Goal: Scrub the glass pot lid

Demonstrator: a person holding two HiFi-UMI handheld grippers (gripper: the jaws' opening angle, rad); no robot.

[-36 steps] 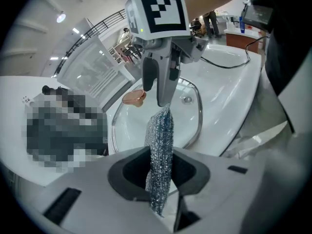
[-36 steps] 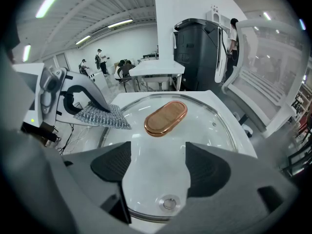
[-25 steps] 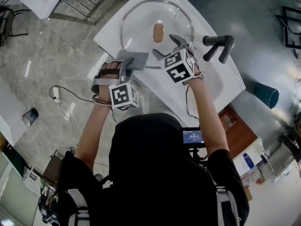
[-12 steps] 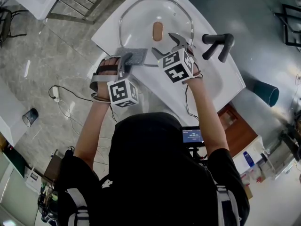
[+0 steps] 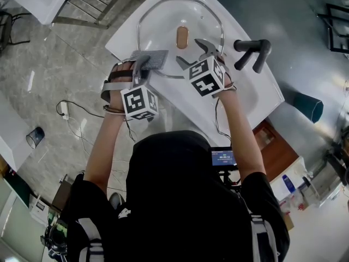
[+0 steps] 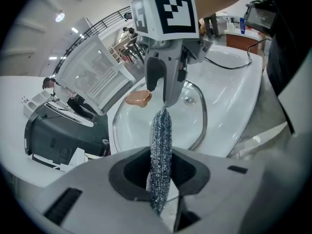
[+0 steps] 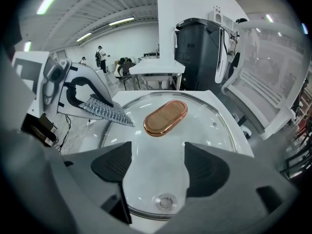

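The glass pot lid [image 5: 163, 21], with a metal rim and a copper oval handle [image 5: 182, 37], lies flat in the white sink [image 5: 248, 94]. My left gripper [image 5: 143, 64] is shut on a grey scrub pad [image 5: 151, 59], which hangs over the lid's near left rim. In the left gripper view the pad [image 6: 161, 130] stands edge-on between the jaws. My right gripper [image 5: 191, 52] is open and empty above the lid's near edge. In the right gripper view its jaws frame the lid [image 7: 204, 126] and handle [image 7: 165, 117], with the pad [image 7: 106, 112] at the left.
A black faucet [image 5: 252, 51] stands at the sink's right. A metal rack [image 5: 98, 1] sits beyond the sink at the upper left. A cable [image 5: 71, 111] lies on the floor at the left. A black bin [image 7: 200, 52] stands beyond the sink.
My left gripper has moved a little forward with the pad, toward the lid's left rim. The right gripper has barely moved.
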